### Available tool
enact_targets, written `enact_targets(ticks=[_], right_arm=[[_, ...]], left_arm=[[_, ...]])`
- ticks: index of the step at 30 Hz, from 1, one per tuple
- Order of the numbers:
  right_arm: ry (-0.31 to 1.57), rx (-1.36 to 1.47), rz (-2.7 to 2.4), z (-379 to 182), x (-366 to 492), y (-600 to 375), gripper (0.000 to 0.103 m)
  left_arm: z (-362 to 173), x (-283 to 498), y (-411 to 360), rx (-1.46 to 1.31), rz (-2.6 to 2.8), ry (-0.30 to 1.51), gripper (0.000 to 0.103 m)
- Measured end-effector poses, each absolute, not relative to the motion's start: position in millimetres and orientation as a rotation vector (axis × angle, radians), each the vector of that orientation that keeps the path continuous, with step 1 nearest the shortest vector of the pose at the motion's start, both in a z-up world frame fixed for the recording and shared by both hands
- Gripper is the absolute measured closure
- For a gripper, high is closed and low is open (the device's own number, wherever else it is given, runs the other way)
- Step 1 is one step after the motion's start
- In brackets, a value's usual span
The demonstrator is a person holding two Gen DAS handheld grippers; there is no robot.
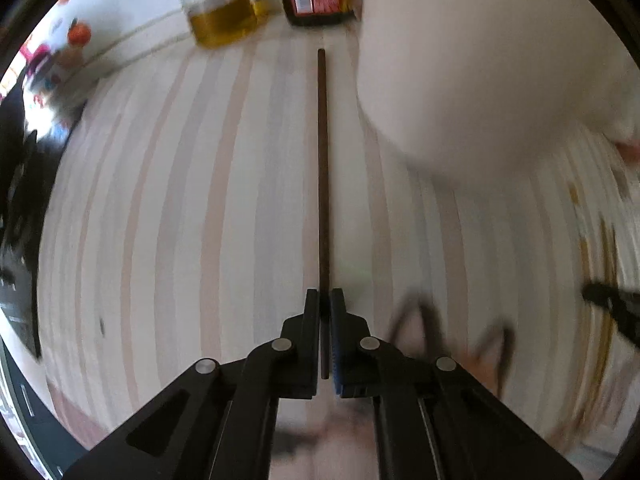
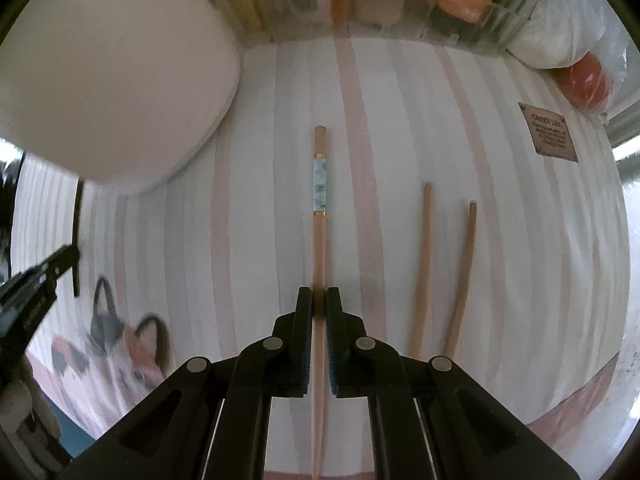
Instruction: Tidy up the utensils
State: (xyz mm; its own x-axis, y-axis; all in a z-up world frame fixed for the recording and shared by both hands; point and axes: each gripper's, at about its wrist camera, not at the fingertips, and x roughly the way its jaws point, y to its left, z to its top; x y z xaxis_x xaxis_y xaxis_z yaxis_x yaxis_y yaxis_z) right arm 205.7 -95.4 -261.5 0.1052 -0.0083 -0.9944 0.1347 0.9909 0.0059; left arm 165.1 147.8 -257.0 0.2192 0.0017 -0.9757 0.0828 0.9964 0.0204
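Dark brown chopstick (image 1: 323,184) clamped in left gripper (image 1: 325,300), jaws narrow on it; shaft points to 12 o'clock above the striped surface (image 1: 160,200). Right gripper (image 2: 319,300) closed on a light wooden chopstick (image 2: 320,216) with patterned band. Two plain wooden chopsticks (image 2: 442,272) lie on the cloth at 3 o'clock of it. White container (image 1: 480,64) at 1 o'clock; oil jar (image 1: 224,12) at 11 o'clock.
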Motion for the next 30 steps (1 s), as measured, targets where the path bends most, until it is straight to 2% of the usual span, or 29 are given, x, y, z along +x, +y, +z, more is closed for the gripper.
enact_targets(ticks=[6, 10, 11, 13, 14, 15, 23, 30], right_arm=[[1.514, 0.083, -0.028, -264, 152, -104, 0.096], [1.525, 0.071, -0.008, -267, 133, -104, 0.096], [1.526, 0.079, -0.009, -268, 132, -104, 0.096], [1.531, 0.107, -0.009, -269, 135, -107, 0.096], [1.535, 0.114, -0.007, -265, 150, -107, 0.095], [1.538, 0.119, -0.008, -266, 155, -110, 0.095], [1.515, 0.074, -0.053, -265, 161, -110, 0.095], [1.513, 0.096, -0.076, -260, 157, -72, 0.095]], left_arm=[[-259, 82, 157, 0.023, -0.119, 1.48, 0.1], [-260, 84, 162, -0.013, -0.124, 1.49, 0.096], [-261, 90, 166, -0.023, -0.119, 1.491, 0.091], [-260, 105, 167, -0.025, -0.108, 1.47, 0.076], [-260, 113, 166, -0.022, -0.105, 1.454, 0.063], [-261, 121, 166, -0.023, -0.099, 1.441, 0.058], [-266, 139, 155, 0.03, -0.056, 1.403, 0.057], [-268, 139, 152, 0.033, -0.054, 1.401, 0.057]])
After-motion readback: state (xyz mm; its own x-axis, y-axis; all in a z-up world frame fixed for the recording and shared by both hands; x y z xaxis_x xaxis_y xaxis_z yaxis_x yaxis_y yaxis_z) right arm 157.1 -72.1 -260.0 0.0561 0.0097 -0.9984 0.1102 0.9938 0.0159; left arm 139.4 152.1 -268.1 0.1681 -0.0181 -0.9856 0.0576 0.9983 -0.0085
